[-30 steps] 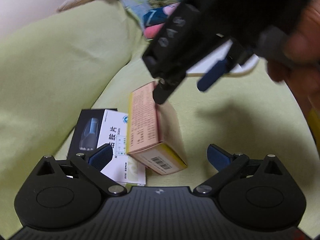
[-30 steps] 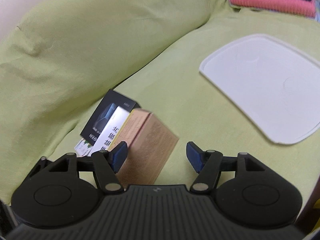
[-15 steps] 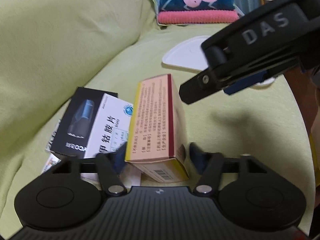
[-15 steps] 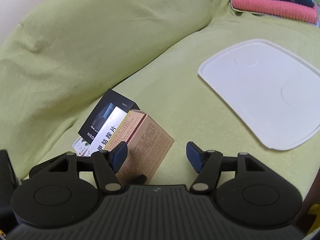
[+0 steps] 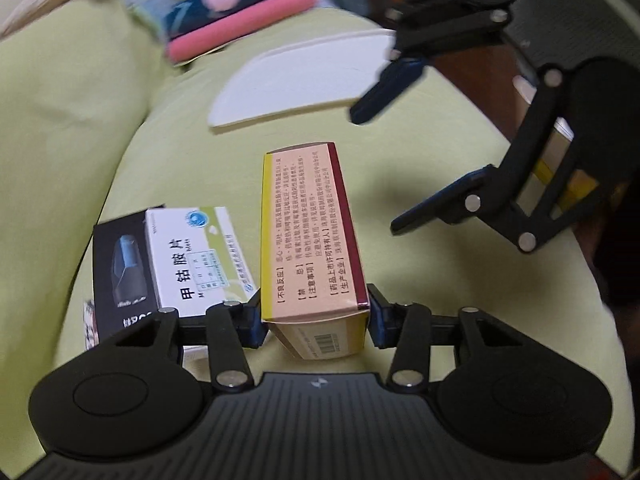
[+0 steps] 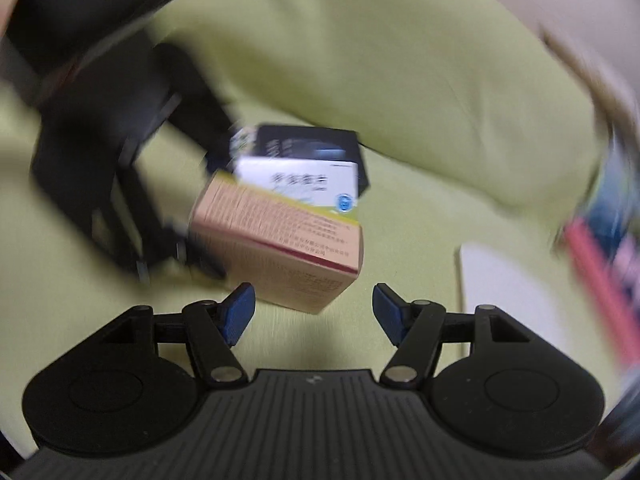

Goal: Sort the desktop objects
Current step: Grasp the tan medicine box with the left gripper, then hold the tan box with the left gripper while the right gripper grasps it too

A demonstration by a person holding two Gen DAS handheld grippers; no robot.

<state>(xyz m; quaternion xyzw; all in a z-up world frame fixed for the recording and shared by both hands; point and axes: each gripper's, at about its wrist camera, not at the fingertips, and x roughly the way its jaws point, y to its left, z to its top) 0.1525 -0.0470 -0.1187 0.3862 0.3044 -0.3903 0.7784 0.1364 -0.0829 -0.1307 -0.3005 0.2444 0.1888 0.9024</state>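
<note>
While my left tongs (image 5: 316,320) clench the pink box (image 5: 310,232) by its near end, it could pivot loose; right tongs (image 6: 314,316) hang released.

Whole bg is a yellow-green sofa (image 5: 420,152) w/ puffy back cushion (image 6: 380,60), folded pink and navy towels (image 5: 240,12) behind, dim warm light.
</note>
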